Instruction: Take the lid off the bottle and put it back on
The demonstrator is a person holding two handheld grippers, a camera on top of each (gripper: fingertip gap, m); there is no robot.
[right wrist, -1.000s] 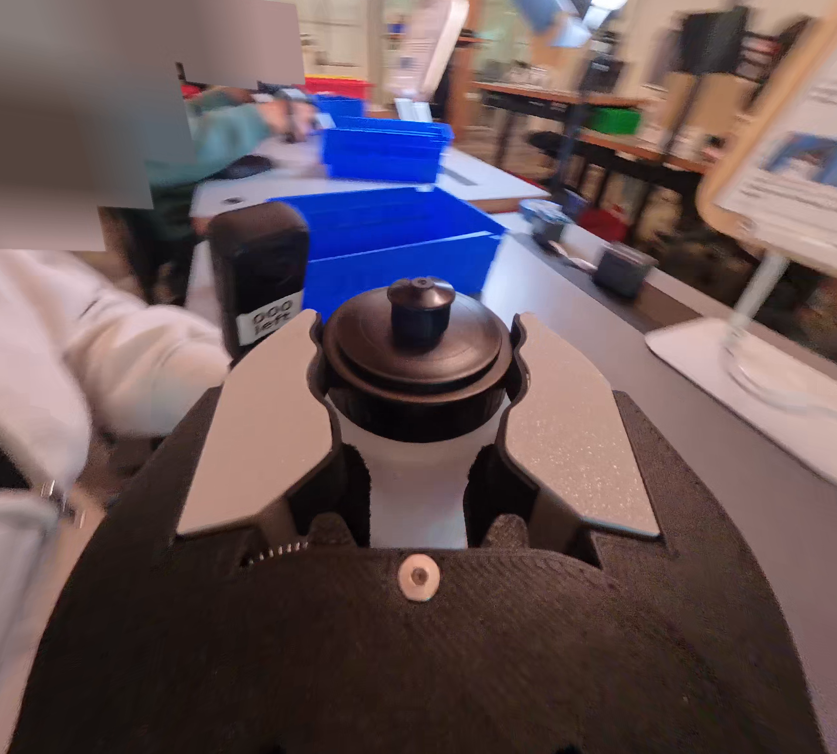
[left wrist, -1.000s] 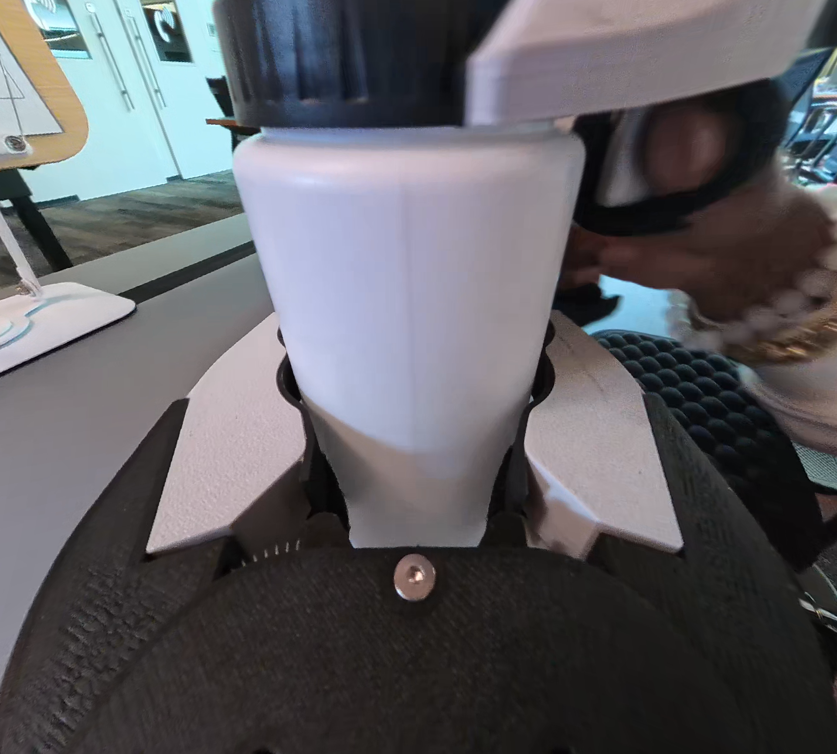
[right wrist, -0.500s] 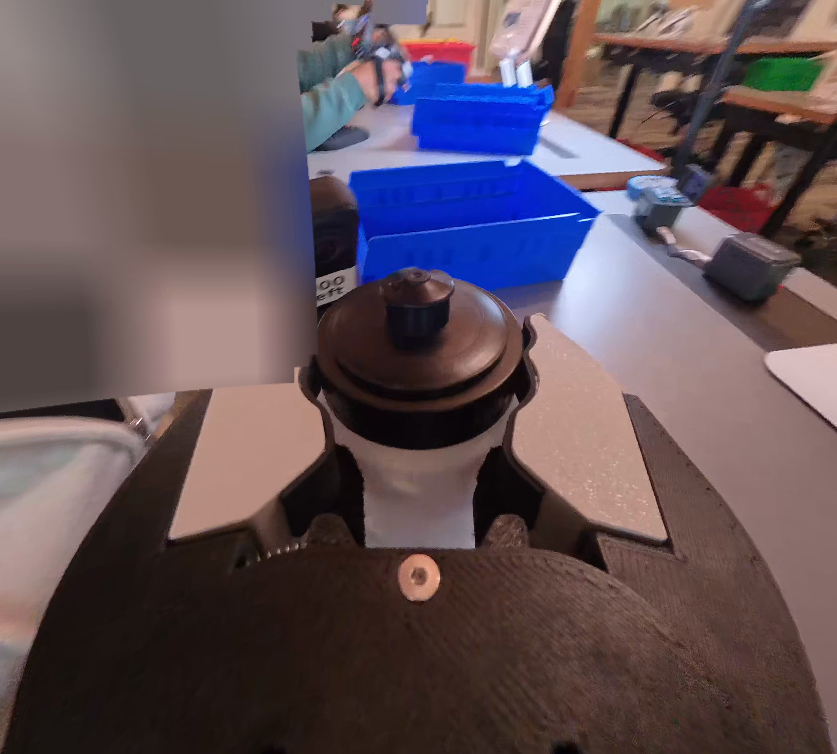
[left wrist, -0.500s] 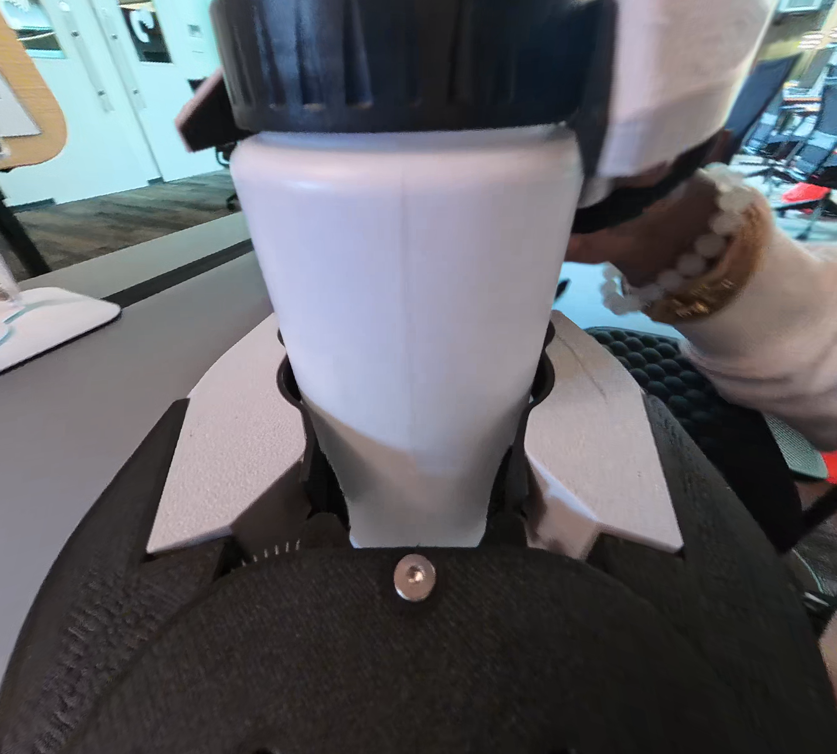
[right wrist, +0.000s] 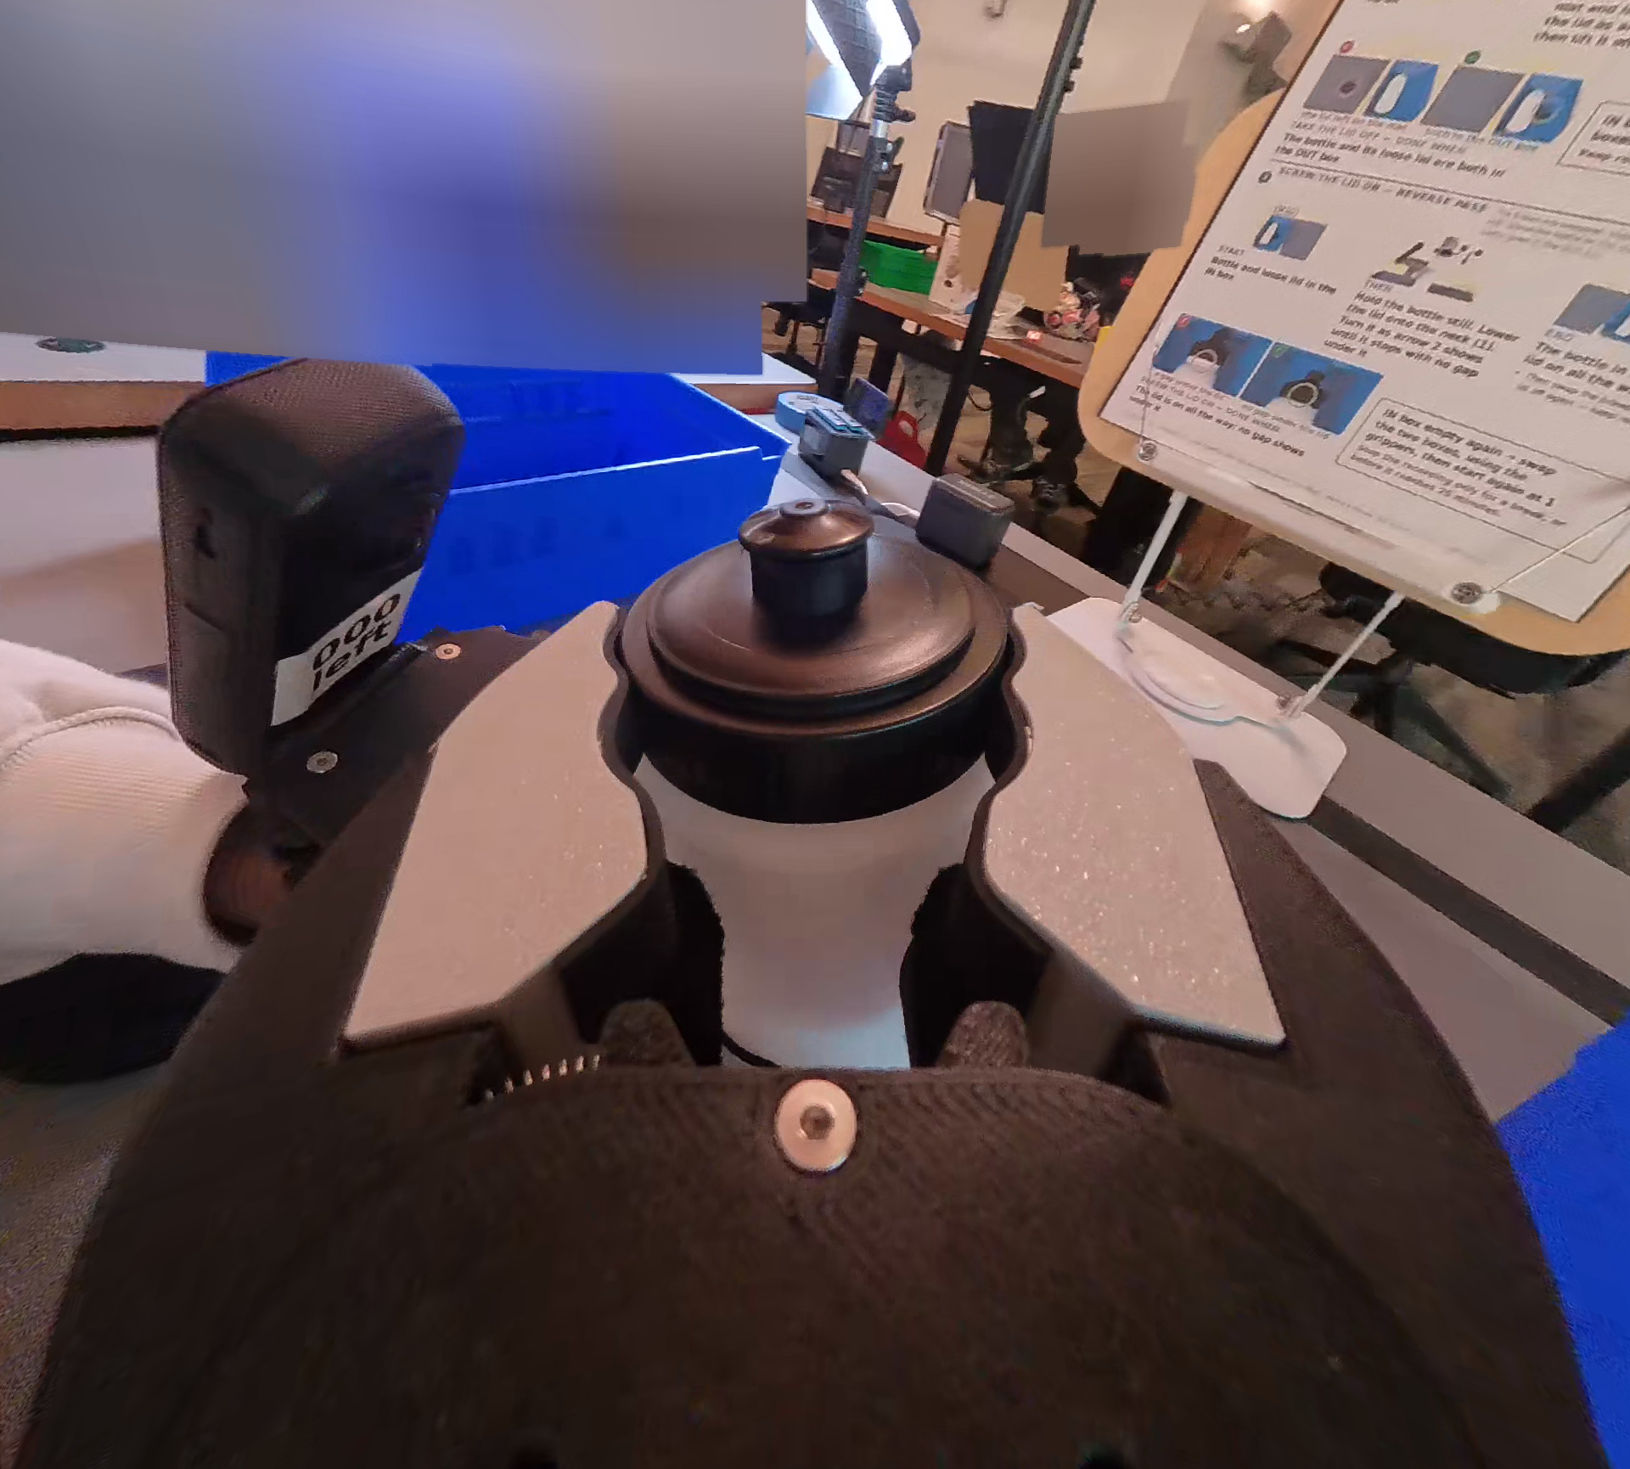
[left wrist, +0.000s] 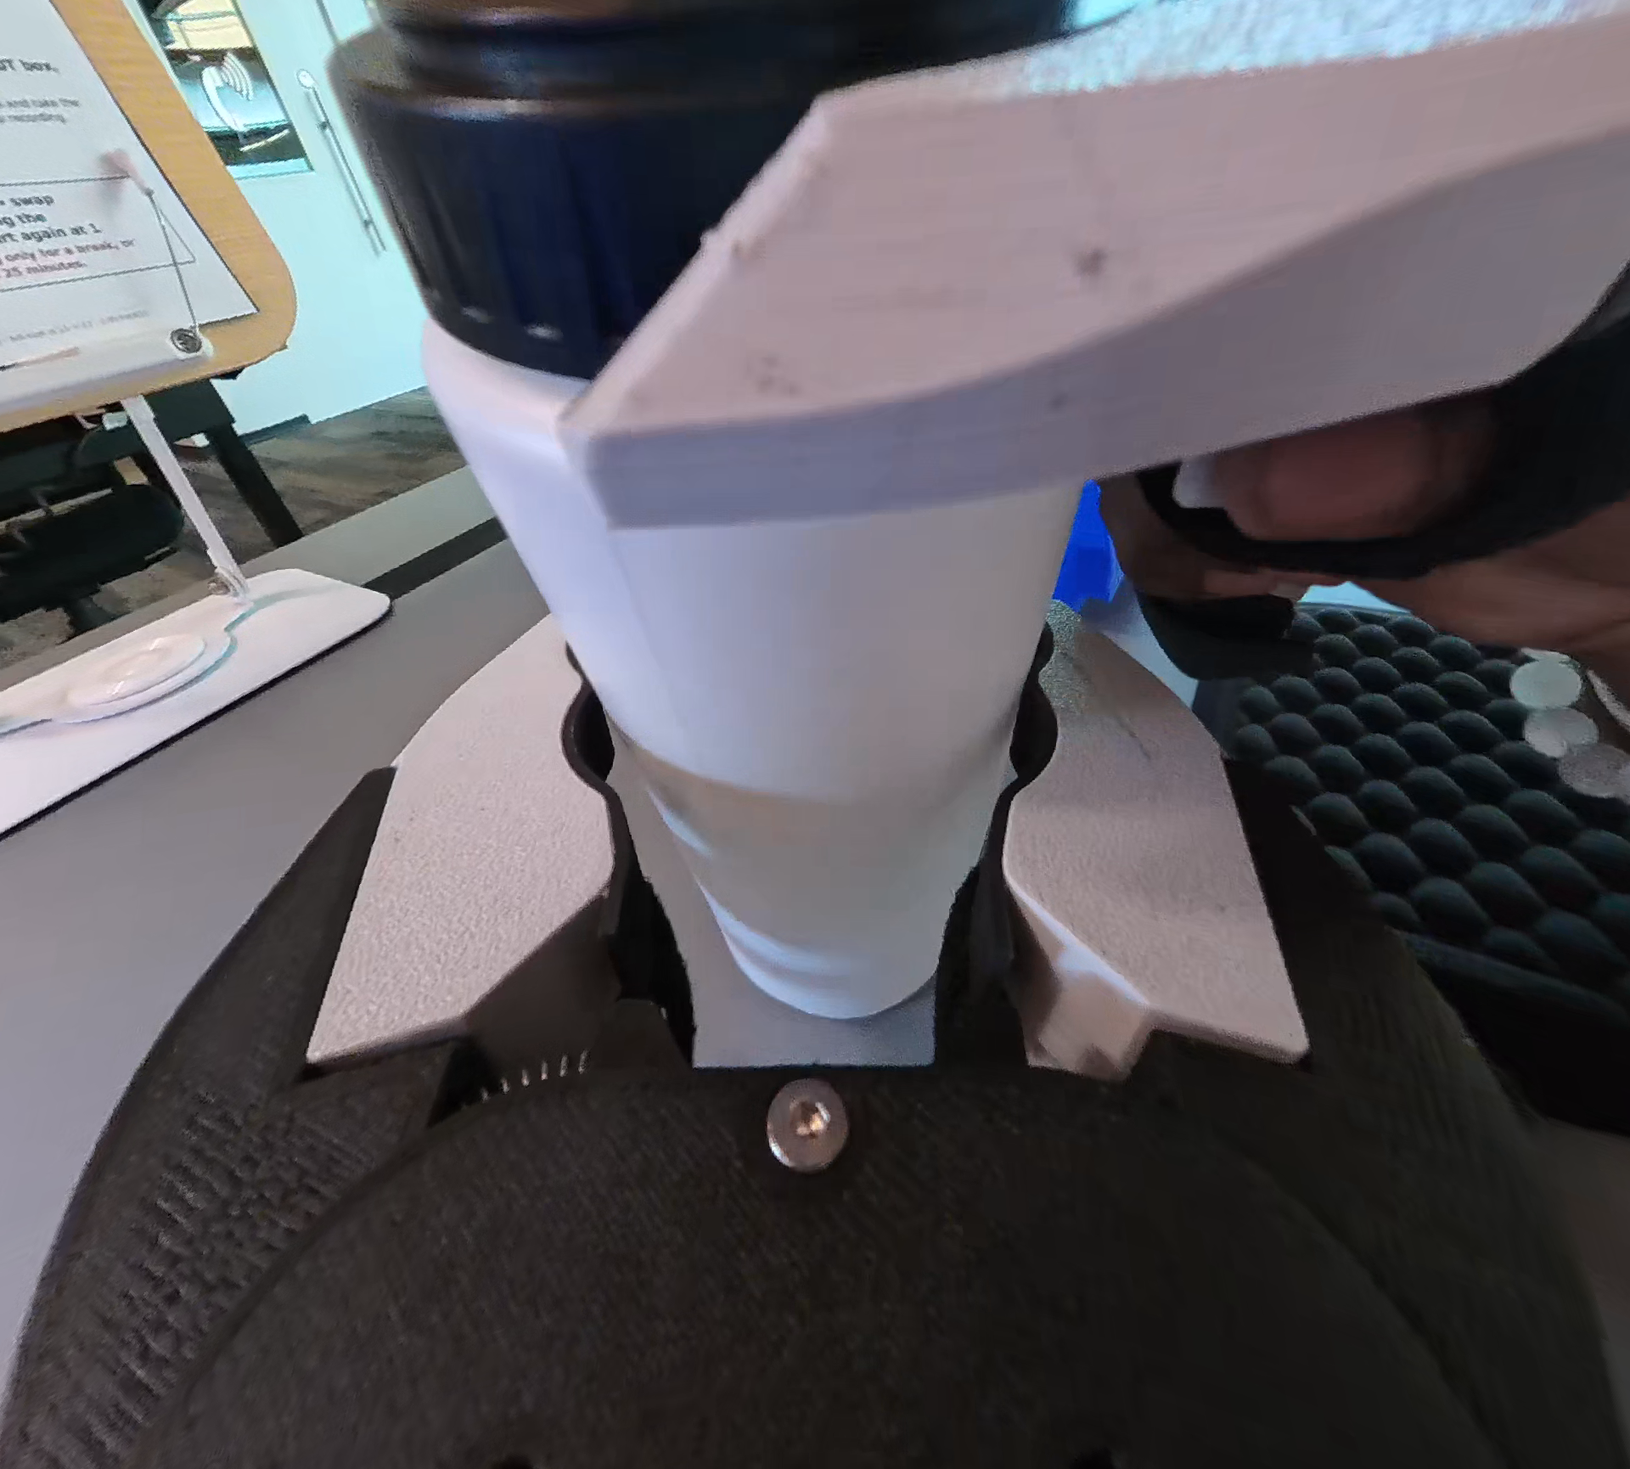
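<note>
Left claw (left wrist: pixel 811 800) is clamped round the lower body of the white bottle (left wrist: pixel 794 633), tilting it above the grey bench (left wrist: pixel 176 853). Right claw (right wrist: pixel 816 721) comes in level, closed on the black lid (right wrist: pixel 811 686) sitting on the neck. The left claw's housing carries a white sticker (right wrist: pixel 344 655); the bottle's base is hidden between the fingers.

Lid (left wrist: pixel 547 191) spout beyond top edge

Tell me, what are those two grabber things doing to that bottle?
A person holds a grabber in each hand. The left gripper squeezes the white bottle around its body, low down. The right gripper clamps the black lid from both sides. The lid sits on the bottle's neck; whether it is tight, the pictures cannot tell.
</note>
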